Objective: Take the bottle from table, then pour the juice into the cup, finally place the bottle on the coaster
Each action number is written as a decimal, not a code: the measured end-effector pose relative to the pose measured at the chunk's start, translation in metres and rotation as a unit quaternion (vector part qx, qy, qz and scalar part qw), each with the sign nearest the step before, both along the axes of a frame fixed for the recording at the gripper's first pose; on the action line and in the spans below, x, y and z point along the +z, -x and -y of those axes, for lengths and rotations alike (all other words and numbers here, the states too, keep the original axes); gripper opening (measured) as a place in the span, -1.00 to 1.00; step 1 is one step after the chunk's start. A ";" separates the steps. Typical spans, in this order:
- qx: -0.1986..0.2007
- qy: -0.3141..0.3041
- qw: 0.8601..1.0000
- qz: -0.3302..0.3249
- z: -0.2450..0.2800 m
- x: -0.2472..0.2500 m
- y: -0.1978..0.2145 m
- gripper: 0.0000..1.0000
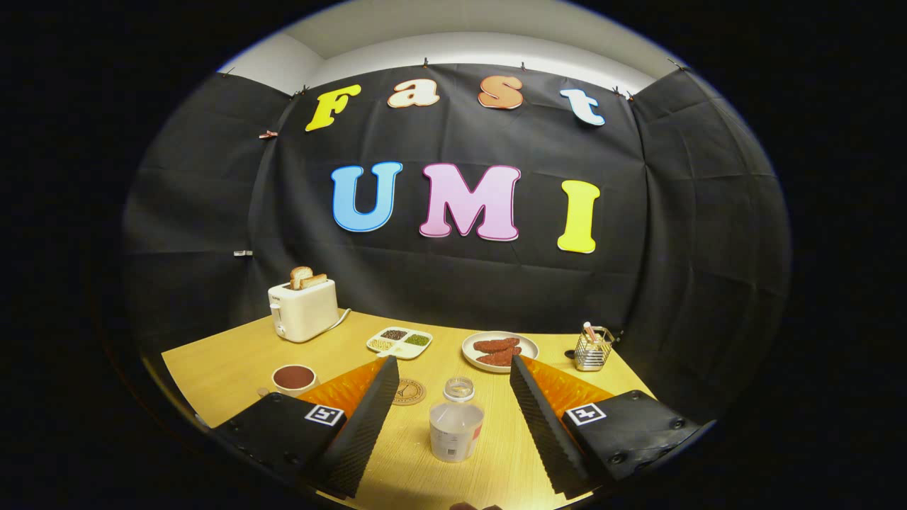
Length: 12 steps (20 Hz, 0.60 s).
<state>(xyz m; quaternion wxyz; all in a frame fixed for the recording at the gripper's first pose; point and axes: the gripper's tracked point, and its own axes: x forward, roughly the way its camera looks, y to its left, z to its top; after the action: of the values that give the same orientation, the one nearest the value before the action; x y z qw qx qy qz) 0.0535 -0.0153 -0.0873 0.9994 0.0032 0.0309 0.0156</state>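
Your fingers are spread wide, holding nothing. The bottle stands upright on the desk between them, closer to you than the tips, clear gaps on both sides, no contact with either finger. Its cap is off, the mouth is open, and it looks clear and mostly empty, with a label low on the body.

The coaster lies flat on the desk just beside your left finger's tip, slightly beyond the bottle and to its left. It's a round brown disc, partly cut off by that finger.

The cup sits further left, outside the left finger, dark reddish liquid in it, upright.

Beyond the fingertips there is a divided dish with small portions of grains, and a plate with reddish-brown pieces on it. The white toaster stands at the far left with bread slices sticking out the top. A wire holder stands at the far right near the cloth wall.
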 end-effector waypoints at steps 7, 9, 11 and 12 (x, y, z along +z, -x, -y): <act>-0.009 -0.006 1.000 -0.028 0.003 -0.047 -0.025 0.95; -0.012 -0.009 0.999 -0.032 0.005 -0.056 -0.033 0.95; -0.013 -0.006 0.999 -0.037 0.007 -0.068 -0.041 0.95; -0.012 -0.006 0.999 -0.041 0.007 -0.075 -0.044 0.95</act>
<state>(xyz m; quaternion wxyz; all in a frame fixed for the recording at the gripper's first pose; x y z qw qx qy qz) 0.0973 -0.0220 -0.1623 0.9974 0.0099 0.0718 0.0035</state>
